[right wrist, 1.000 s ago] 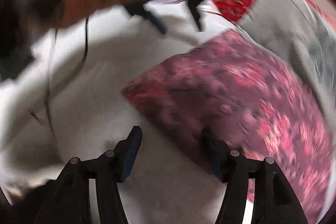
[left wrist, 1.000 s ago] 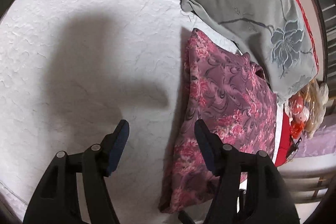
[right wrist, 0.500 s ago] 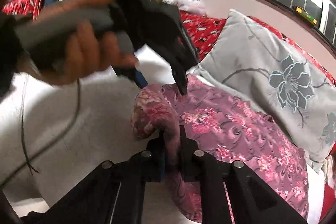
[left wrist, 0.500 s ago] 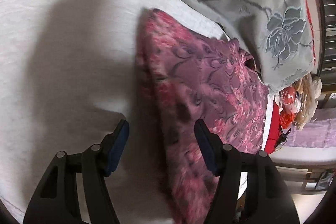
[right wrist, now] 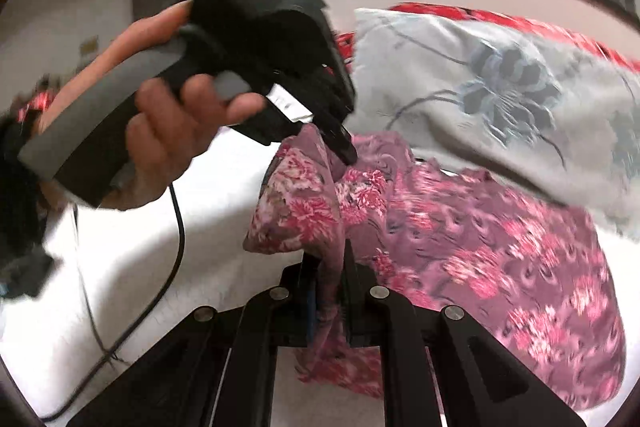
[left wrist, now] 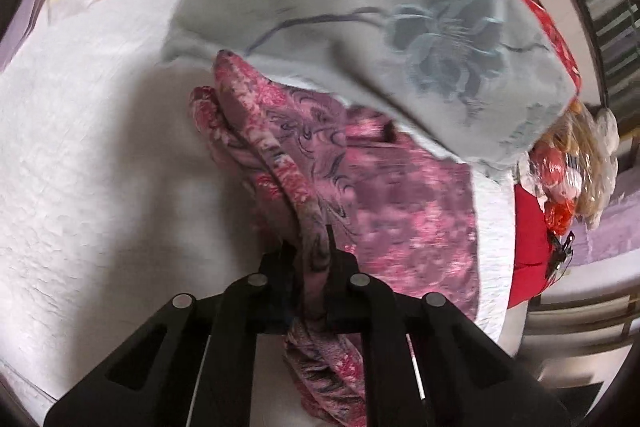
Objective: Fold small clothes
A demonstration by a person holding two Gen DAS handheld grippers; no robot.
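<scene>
Both tongs, left (left wrist: 316, 255) and right (right wrist: 330, 267), clamped on garment (left wrist: 400, 203) edge, lifted off bed (left wrist: 100, 167) beside pillow (left wrist: 360, 7). Left just closed. Next, likely: carry edge across, fold.

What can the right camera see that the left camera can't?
Only the right camera shows the hand holding the left gripper, and its cable. Only the left camera shows the crinkly bag at the bed's edge. Both show the pink flowery cloth pinched in shut jaws, the grey pillow and the white bed cover.
</scene>
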